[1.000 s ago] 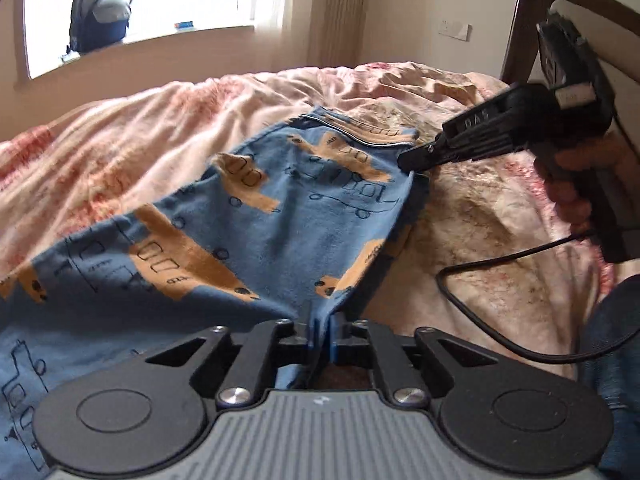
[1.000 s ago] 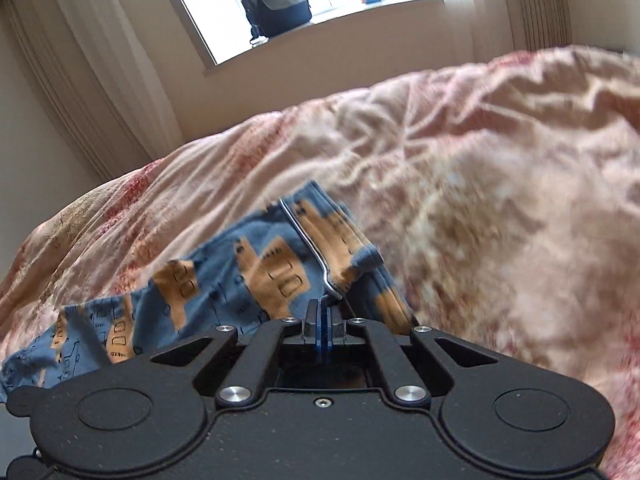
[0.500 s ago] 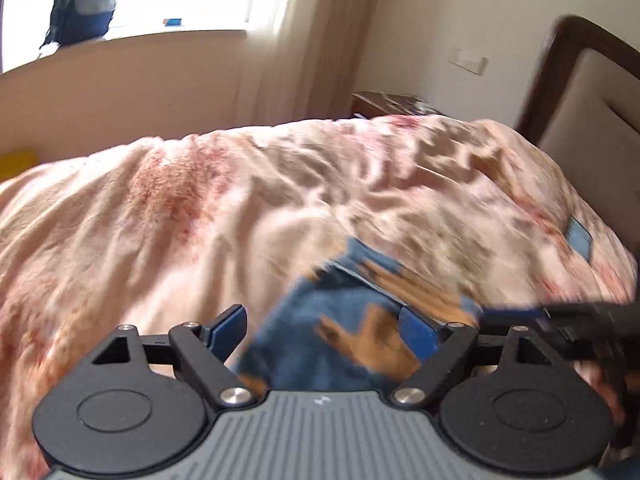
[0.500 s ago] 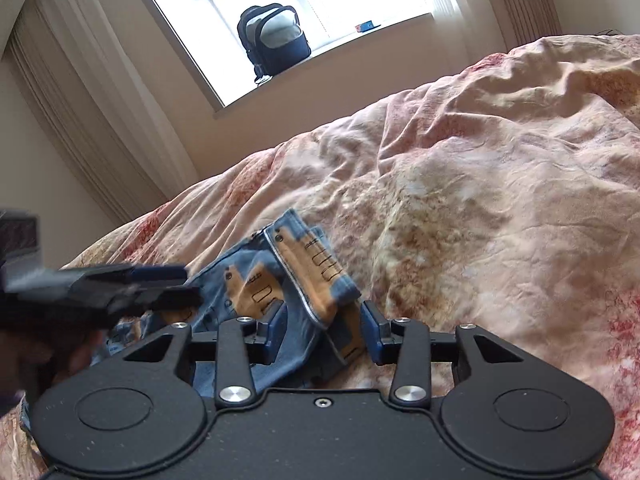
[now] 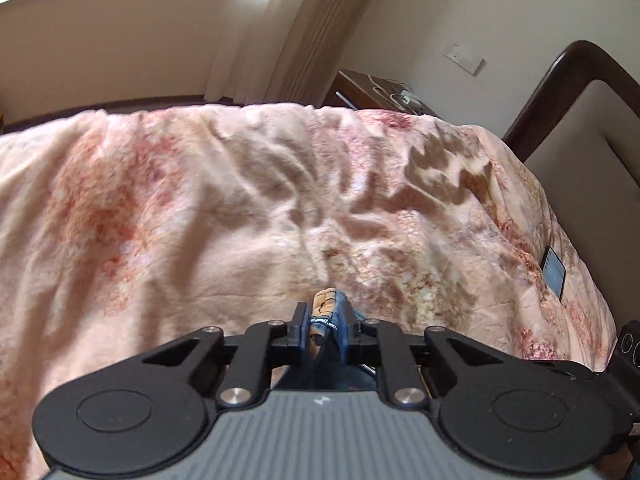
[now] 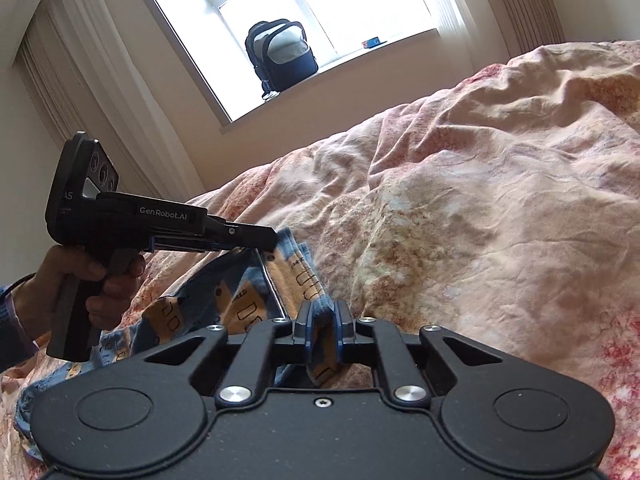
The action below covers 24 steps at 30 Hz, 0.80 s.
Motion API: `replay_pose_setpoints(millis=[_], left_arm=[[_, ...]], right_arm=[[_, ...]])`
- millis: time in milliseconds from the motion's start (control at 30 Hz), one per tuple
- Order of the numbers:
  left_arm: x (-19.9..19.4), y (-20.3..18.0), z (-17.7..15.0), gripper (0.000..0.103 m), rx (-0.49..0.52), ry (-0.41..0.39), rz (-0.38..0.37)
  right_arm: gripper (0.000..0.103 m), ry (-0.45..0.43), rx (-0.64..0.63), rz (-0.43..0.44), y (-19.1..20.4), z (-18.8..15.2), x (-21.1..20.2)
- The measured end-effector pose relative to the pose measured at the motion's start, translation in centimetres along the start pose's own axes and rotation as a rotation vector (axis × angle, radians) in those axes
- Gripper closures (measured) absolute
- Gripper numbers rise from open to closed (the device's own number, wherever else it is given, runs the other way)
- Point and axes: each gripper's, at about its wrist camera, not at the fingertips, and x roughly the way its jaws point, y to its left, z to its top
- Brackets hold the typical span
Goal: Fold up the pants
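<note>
Now both my grippers are closing on the pants' waistband, left gripper beside right gripper; legs trail leftward across the bed.

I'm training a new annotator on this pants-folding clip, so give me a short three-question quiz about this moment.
1. True or false: the blue cotton pants with orange bus print lie on a bare wooden floor.
2. What is pinched in the right gripper? A) quilt B) pants fabric C) a cable
3. Which dark object stands on the windowsill?

Key:
1. False; they lie on the pink floral quilt.
2. B. The left gripper pinches pants fabric too; both jaws are closing.
3. The navy backpack.
</note>
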Motion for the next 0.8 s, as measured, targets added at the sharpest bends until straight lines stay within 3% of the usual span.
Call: replay_pose_setpoints(millis=[133, 233, 300, 333, 367, 400, 433, 533, 633, 733, 800], left_arm=[[-0.5, -1.9, 0.2, 0.088, 0.066, -0.011, 0.001], [0.8, -2.4, -0.3, 0.082, 0.1, 0.02, 0.09], [1.1, -2.1, -0.7, 0.058, 0.062, 0.011, 0.134], [0.6, -2.0, -0.9, 0.05, 0.037, -0.018, 0.136], [-0.4, -2.0, -1.3, 0.036, 0.019, -0.066, 0.137], [-1.6, -2.1, -1.8, 0.027, 0.012, -0.117, 0.148], [-3.1, -2.3, -2.6, 0.025, 0.012, -0.169, 0.173], [-8.2, -3.1, -6.6, 0.008, 0.019, -0.304, 0.313], [-12.2, -3.7, -12.6, 0.002, 0.084, -0.356, 0.496], [-14.7, -2.6, -18.9, 0.002, 0.1, -0.32, 0.663], [-15.6, -0.4, -22.2, 0.004, 0.035, -0.218, 0.757]], right_arm=[[0.093, -0.016, -0.002, -0.009, 0.5, 0.1, -1.9], [0.09, 0.014, -0.037, -0.032, 0.9, 0.1, -1.5], [0.081, 0.056, -0.069, -0.082, 0.9, -0.2, -0.4], [0.08, 0.06, -0.094, -0.1, 1.0, -0.4, -0.2], [0.077, 0.055, -0.128, -0.12, 1.4, -0.6, -0.5], [0.069, 0.043, -0.173, -0.136, 2.0, -0.7, -1.0], [0.054, 0.028, -0.23, -0.152, 2.7, -0.9, -1.4], [0.023, 0.005, -0.4, -0.156, 5.4, -1.2, -1.9], [0.015, 0.022, -0.563, -0.153, 8.4, -2.1, -0.8], [0.012, 0.06, -0.73, -0.189, 10.8, -3.5, 1.1], [0.012, 0.132, -0.808, -0.263, 11.0, -4.2, 3.2]])
